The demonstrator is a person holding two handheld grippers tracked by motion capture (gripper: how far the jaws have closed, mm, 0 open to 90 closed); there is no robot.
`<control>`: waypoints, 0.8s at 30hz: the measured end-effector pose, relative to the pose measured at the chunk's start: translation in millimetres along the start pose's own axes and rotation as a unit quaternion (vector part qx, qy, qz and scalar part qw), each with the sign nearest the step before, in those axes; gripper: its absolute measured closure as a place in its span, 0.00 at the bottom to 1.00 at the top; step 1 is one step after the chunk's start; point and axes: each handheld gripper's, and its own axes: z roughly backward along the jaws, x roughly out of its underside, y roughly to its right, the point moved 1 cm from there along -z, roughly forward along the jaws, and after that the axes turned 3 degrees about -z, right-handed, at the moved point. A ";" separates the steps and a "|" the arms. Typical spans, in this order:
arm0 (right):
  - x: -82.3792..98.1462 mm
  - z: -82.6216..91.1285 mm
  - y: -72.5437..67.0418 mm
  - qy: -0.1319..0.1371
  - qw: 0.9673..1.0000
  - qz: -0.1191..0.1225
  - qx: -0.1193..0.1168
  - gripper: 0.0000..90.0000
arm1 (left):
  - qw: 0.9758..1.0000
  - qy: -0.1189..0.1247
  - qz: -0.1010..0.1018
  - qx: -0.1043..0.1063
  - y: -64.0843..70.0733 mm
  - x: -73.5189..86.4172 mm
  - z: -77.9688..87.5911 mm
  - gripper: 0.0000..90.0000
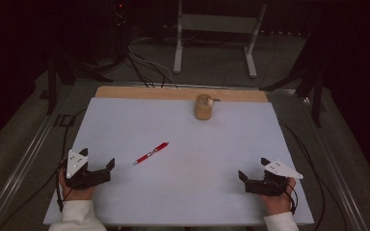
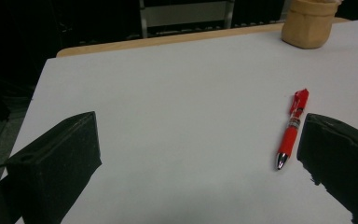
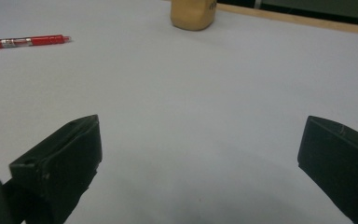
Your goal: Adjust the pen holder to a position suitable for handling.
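Both my grippers, left [image 1: 110, 164] and right [image 1: 242, 176], rest near the table's [image 1: 125, 120] front edge, jaws spread wide, empty. Red pen [image 1: 150, 153] lies mid-table, nearer my left; tan cup [image 1: 203, 107] stands at the far edge.

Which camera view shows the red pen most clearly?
The left gripper view: the red pen lies close and whole, with its metal tip and clip plain to see. The high view shows it small, in the middle of the white table. In the right gripper view, the picture's edge cuts it off.
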 end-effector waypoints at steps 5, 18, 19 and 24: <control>1.2 -2.7 -0.4 -0.002 1.000 0.001 0.002 0.00 | 1.000 -0.013 0.005 -0.005 -1.7 1.8 -1.0 0.00; -3.9 -4.8 1.5 0.002 1.000 -0.010 -0.016 0.00 | 1.000 0.011 -0.002 0.003 2.6 -1.3 4.7 0.00; -5.3 -5.6 1.1 0.005 1.000 -0.003 -0.027 0.00 | 1.000 0.012 -0.001 0.003 3.2 -1.4 4.7 0.00; -15.3 -7.5 -7.2 0.014 0.999 0.027 -0.036 0.00 | 1.000 0.011 -0.006 0.004 4.6 -1.2 4.1 0.00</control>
